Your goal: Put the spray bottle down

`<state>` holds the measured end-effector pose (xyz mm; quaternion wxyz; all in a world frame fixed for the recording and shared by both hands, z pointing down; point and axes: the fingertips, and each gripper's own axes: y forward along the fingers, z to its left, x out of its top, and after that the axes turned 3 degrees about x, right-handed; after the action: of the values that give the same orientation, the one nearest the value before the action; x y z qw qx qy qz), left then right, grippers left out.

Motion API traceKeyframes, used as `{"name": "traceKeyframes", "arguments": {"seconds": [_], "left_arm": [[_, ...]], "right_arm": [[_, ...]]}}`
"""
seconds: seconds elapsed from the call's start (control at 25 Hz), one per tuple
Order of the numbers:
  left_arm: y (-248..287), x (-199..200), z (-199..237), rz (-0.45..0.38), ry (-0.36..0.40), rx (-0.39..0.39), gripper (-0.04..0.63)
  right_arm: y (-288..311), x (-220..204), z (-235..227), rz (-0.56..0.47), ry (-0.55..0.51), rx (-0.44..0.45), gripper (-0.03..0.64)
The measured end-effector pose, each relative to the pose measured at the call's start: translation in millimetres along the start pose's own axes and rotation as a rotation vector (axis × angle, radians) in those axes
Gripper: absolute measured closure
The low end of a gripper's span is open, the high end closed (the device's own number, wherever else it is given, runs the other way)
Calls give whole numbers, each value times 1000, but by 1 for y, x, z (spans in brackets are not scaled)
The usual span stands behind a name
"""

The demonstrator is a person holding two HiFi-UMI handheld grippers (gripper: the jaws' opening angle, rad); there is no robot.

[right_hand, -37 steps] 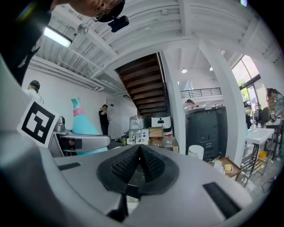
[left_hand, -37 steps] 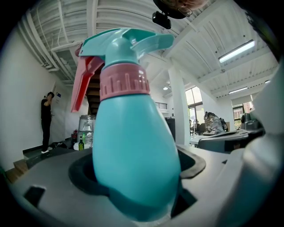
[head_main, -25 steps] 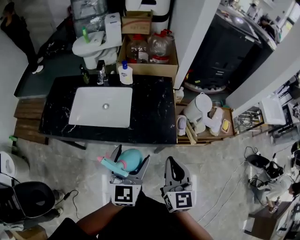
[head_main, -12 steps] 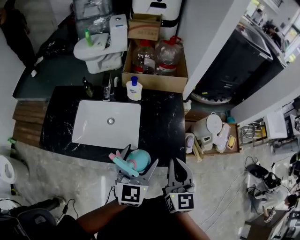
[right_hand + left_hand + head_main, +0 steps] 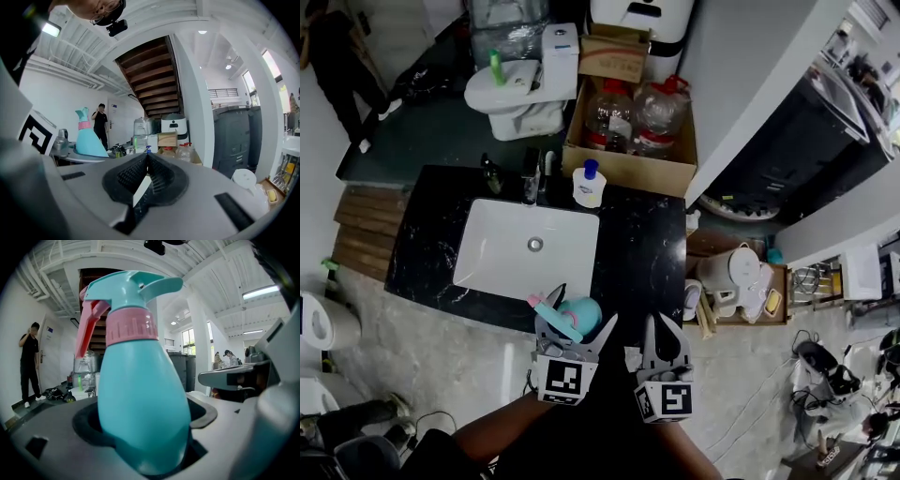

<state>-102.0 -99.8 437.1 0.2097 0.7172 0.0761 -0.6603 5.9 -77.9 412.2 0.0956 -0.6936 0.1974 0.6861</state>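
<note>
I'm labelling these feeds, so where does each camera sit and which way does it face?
Head view: on the head, facing steeply down at the counter; shows forearms, left hand-held gripper, right hand-held gripper.
Left gripper view: on the left one, facing along its jaws, which clamp the bottle.
Right gripper view: on the right one, facing along its shut jaws toward the stairs.
Shared: all three show the bottle.

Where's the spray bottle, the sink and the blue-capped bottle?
spray bottle (image 5: 581,314), head view, its round teal body.
sink (image 5: 502,255), head view, bare white basin.
blue-capped bottle (image 5: 589,188), head view, its white body.
</note>
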Motion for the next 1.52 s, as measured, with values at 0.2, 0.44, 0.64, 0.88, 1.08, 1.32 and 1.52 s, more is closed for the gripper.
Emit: {"name": "traceKeyframes", "arguments": {"seconds": [0.2,0.44,0.64,0.88,1.08,1.32,1.52], "left_arm": [[29,-1,3,12,-39,-17,160],[82,-7,-11,50,-11,-63,160],[128,-14,-20,84,-8,-83,160],[174,-19,-27,87,-28,-100,160],[206,-36,-23,130,-26,-84,160],[241,-63,-10,158,-12,-27,160],[267,-92,-8,244,-8,-40,160]], "right_arm": [[32,-4,-14,-3,4,44,601],[54,4,-40,-22,-12,31,601],[70,-3,-70,-1,27,-2,601],[87,-3,-93,7,23,8,601],[110,-2,-104,-9,61,31,601],[125,6,-126,-26,76,36,601],[142,-6,-139,5,67,47,601]]}}
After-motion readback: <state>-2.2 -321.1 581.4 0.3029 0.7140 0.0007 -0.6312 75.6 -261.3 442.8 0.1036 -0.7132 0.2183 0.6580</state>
